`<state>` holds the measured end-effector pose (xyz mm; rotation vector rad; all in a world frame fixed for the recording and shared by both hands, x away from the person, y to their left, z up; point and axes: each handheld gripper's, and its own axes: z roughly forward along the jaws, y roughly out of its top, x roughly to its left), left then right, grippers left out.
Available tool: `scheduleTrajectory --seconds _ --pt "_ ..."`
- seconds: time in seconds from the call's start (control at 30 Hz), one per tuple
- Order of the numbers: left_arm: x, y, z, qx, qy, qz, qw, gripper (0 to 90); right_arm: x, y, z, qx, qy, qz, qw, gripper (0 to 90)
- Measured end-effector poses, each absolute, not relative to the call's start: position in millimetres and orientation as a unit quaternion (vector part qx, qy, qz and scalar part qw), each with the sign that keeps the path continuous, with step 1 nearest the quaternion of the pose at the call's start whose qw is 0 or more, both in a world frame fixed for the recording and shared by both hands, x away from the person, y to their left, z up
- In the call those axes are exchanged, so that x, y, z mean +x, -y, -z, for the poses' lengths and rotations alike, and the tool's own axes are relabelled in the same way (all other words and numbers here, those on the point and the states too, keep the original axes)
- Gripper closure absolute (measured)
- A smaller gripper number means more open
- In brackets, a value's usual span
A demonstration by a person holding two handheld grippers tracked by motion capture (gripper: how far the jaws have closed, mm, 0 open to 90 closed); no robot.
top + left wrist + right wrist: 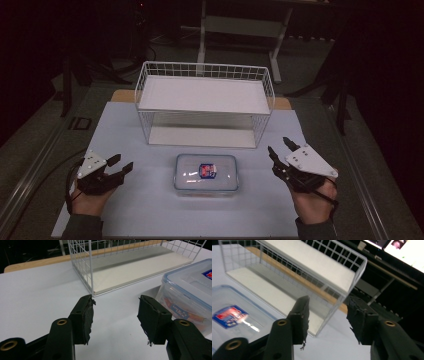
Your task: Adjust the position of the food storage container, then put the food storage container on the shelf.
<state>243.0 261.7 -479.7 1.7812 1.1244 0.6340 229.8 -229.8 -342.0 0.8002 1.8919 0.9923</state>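
High view is showing the left gripper (121, 163) and right gripper (279, 145) flanking the box (206, 173), both spreading their jaws wide, holding nothing, the rack (205, 102) sitting behind it.

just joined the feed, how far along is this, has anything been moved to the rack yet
Nothing looks done yet: both levels of the white wire rack are bare, and the lidded clear container sits on the table in front of it. Nothing is in hand: the left hand-held gripper and right hand-held gripper rest open on either side of the container, not touching it. If the container is meant for the rack, that all remains.
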Motion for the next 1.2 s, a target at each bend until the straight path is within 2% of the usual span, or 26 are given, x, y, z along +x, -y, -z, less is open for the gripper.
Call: scheduleTrajectory --seconds 0.13,0.4,0.83,1.2 --pt "242 -256 477 0.722 -0.451 -0.249 0.462 44.9 227 226 336 0.323 -0.755 -0.445 0.358 46.5" --pt "242 -238 470 0.721 -0.429 -0.234 0.490 43.3 242 216 368 0.335 -0.762 -0.457 0.311 41.3" --pt "240 -196 444 0.728 -0.386 -0.225 0.521 42.1 258 212 412 0.353 -0.769 -0.461 0.268 39.8" --pt "253 -161 454 0.741 -0.386 -0.190 0.515 34.8 271 205 444 0.370 -0.784 -0.450 0.213 38.8"
